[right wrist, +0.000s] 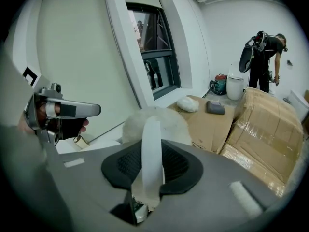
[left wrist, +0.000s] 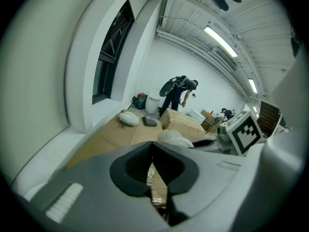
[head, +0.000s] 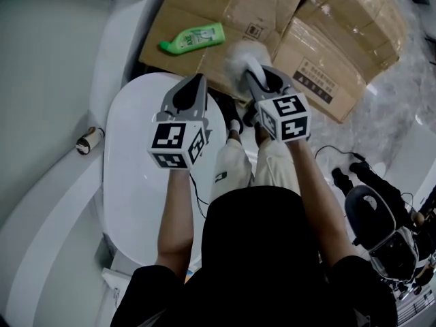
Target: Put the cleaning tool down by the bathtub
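Right gripper view: right claw [right wrist: 152, 153] grasps cleaning tool [right wrist: 153, 127], left claw [left wrist: 152, 149] clenched empty. Slim handle [right wrist: 150, 163] might slip out.

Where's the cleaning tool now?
The cleaning tool sits clamped in the right gripper, upper-middle in the head view, over the cardboard, right of the green bottle.

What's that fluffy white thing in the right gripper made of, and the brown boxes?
The cleaning tool has a fuzzy white head, perhaps microfibre, on a smooth, translucent handle, likely plastic. The boxes look like matte brown cardboard: creased, with shiny tape.
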Tool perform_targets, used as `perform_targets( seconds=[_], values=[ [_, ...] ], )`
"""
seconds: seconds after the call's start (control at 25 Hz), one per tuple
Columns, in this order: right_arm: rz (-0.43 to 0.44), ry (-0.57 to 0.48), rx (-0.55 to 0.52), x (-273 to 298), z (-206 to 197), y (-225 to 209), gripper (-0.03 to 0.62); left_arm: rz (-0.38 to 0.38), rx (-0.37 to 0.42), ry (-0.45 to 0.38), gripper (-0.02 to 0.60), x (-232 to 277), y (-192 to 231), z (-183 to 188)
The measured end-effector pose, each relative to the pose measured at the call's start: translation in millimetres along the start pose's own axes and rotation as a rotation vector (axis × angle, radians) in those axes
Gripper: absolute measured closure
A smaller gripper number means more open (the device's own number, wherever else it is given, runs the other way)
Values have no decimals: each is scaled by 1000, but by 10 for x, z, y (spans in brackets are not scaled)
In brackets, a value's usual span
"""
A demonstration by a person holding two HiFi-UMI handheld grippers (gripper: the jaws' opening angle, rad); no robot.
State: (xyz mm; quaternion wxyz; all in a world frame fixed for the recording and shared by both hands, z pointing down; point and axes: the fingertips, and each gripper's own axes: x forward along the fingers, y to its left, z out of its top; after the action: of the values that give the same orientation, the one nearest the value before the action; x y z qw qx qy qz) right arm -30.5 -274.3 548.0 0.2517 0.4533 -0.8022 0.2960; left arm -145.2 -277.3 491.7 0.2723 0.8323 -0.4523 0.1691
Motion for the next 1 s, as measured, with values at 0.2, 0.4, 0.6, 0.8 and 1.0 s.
perform_targets(
  seconds=[0.2,0.4,0.6,0.8,1.0],
  values=[
    [-6,24,10,179,-95,-59,500,4,-10,16,583,83,96,-106],
    [-10,56,14,358,-254,-116,500,11,-21,19,583,149,162,-209],
    [-8,81,19,497,-407,-111,500,30,-34,15,583,160,188,-309],
    [-2,94,30,649,-538,-145,500,30,-36,21,583,230,190,-403],
    [9,101,21,788,-643,-173,500,37,-33,24,583,297,199,-499]
  ],
)
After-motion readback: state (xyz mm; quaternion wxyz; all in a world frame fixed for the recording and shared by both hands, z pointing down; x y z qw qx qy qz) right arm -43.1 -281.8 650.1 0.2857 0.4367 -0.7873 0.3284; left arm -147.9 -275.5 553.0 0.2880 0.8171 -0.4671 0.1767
